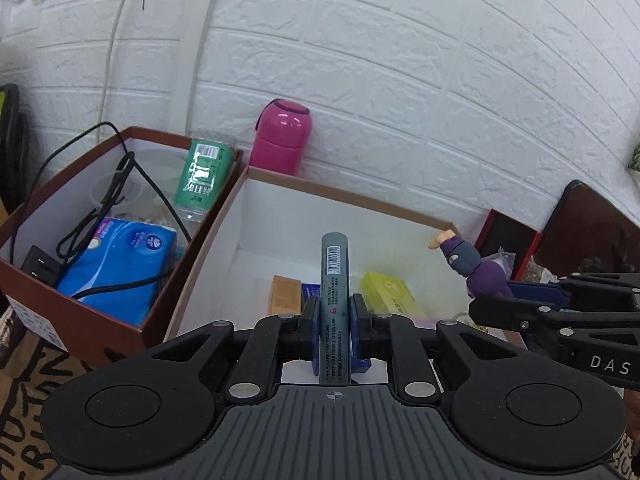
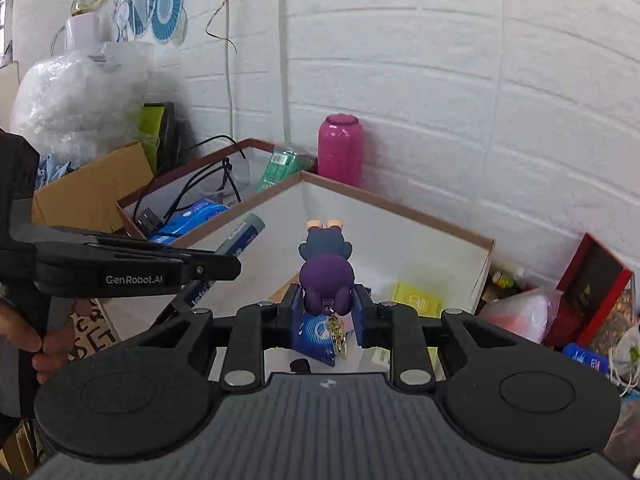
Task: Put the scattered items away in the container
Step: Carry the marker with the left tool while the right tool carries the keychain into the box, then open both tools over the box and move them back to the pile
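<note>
My left gripper (image 1: 335,312) is shut on a grey marker pen (image 1: 335,280) that sticks forward over the white-lined cardboard box (image 1: 352,196). In the right wrist view the same pen (image 2: 244,236) shows at the left, clamped in the left gripper (image 2: 224,262) above the box wall. A purple figure keychain (image 2: 327,270), held upside down with its feet pointing forward, sits between the pads of my right gripper (image 2: 328,304), which is shut on it; a gold ring hangs below. The figure (image 1: 476,268) also appears at the right of the left wrist view. Both hover over the box (image 2: 400,208).
Inside the box lie a yellow packet (image 1: 390,292), a brown carton (image 1: 286,294) and a blue packet (image 2: 316,334). A second box (image 1: 80,172) on the left holds tissues, a bottle and cables. A pink flask (image 1: 282,138) stands against the wall. Clutter lies at the right (image 2: 592,280).
</note>
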A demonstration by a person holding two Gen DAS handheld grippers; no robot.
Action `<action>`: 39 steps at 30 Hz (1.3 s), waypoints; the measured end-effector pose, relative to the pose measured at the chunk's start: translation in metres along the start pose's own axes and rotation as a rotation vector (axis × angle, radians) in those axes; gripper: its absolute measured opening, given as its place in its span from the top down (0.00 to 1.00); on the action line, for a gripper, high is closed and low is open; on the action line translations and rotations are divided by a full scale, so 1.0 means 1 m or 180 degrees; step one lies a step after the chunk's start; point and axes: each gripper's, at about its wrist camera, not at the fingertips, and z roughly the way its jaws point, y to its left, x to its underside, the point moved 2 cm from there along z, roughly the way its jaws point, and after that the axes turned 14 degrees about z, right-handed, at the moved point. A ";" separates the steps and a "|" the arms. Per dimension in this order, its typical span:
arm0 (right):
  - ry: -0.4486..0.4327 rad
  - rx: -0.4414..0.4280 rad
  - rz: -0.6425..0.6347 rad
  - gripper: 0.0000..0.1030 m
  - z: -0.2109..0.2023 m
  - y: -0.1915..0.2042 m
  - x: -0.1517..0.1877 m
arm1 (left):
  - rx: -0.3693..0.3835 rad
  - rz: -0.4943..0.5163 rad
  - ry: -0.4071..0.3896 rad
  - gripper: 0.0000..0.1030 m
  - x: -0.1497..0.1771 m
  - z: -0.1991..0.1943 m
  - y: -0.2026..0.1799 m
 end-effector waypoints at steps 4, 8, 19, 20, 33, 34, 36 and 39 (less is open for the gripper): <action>0.0085 0.0009 0.0008 0.72 0.004 -0.002 0.001 | -0.0012 -0.0002 0.0009 0.89 -0.002 0.002 0.002; 0.0163 0.0069 0.0003 0.72 0.012 -0.003 0.004 | 0.0001 0.0001 0.0035 0.88 -0.001 0.006 0.002; -0.0122 0.0315 -0.0087 0.14 0.007 -0.009 0.008 | -0.0353 -0.0037 -0.0015 0.00 0.002 -0.006 0.001; -0.0140 0.0320 -0.0081 0.11 0.004 -0.010 0.007 | -0.0350 -0.0062 0.0009 0.00 0.002 -0.006 -0.001; -0.0208 0.0311 -0.0022 0.03 -0.039 -0.012 0.016 | -0.0255 0.0089 0.0070 0.00 0.002 -0.028 -0.046; -0.0230 0.0298 -0.0010 0.03 -0.046 -0.013 0.017 | -0.0244 0.0099 0.0059 0.00 0.002 -0.032 -0.053; -0.0296 0.0279 0.0033 0.03 -0.062 -0.016 0.020 | -0.0213 0.0132 0.0032 0.00 0.004 -0.041 -0.067; -0.0418 0.0245 0.0119 0.02 -0.092 -0.023 0.030 | -0.0132 0.0224 -0.0005 0.00 0.010 -0.052 -0.096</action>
